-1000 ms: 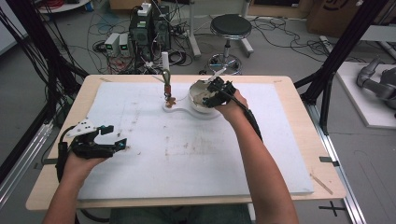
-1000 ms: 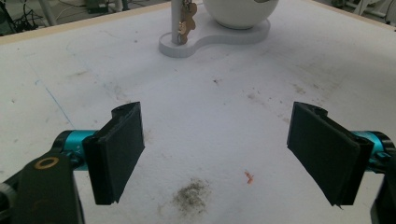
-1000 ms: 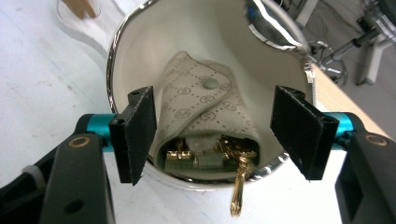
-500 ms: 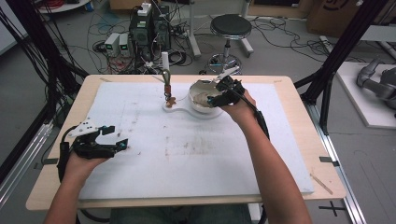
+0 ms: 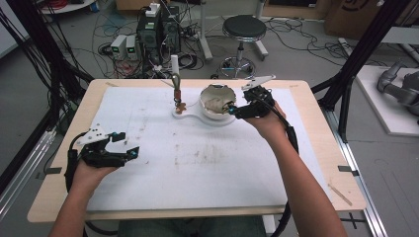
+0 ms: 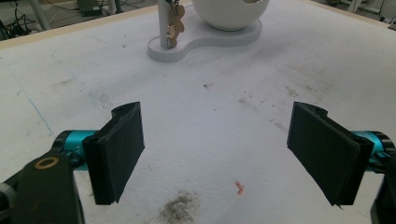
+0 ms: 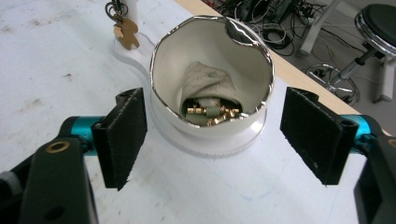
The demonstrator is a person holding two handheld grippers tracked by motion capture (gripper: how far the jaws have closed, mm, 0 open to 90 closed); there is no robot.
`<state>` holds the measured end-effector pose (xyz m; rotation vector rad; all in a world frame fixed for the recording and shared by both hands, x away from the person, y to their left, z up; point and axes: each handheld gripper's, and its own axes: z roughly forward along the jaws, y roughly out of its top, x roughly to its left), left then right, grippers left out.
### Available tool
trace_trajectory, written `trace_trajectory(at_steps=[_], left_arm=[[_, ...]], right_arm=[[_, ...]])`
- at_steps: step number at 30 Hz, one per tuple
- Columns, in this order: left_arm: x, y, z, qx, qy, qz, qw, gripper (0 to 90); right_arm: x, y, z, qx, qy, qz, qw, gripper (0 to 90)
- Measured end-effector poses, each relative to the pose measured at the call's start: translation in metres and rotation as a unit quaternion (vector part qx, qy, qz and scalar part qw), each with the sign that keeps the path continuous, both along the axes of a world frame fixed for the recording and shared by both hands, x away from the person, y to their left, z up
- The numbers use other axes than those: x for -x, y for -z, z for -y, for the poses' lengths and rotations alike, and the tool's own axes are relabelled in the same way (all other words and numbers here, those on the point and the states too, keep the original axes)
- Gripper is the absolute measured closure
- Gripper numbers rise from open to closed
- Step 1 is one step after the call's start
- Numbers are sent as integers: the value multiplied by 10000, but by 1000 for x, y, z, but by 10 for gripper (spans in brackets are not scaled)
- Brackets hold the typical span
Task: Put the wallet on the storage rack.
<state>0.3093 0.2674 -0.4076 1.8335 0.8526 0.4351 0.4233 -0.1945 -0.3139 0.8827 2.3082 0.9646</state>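
Right gripper (image 5: 236, 109) beside the egg-shaped bowl (image 7: 212, 84), fingers just spread wide, nothing between.

Bowl at the desk's (image 5: 306, 148) far middle on its white stand (image 5: 190, 114); probably thin, glossy, brittle — best taken low around the wall. Left gripper (image 6: 219, 154) apart, empty.

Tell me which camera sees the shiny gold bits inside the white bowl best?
The right gripper view: it looks straight into the white bowl, so the gold bits lie plain beside a pale cloth. The high view shows the bowl small, its inside blurry. The left gripper view catches just the bowl's outside.
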Motion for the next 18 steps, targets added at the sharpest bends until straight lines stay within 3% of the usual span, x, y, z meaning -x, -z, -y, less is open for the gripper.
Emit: trace_trajectory(at_steps=[8,18], left_arm=[[-3,1,4,-23,34,3,10000,187],[-10,0,11,113,49,80,9999,187]], right_arm=[[23,3,27,-388,24,187,9991,219],[53,28,56,-844,285,239,9957,213]])
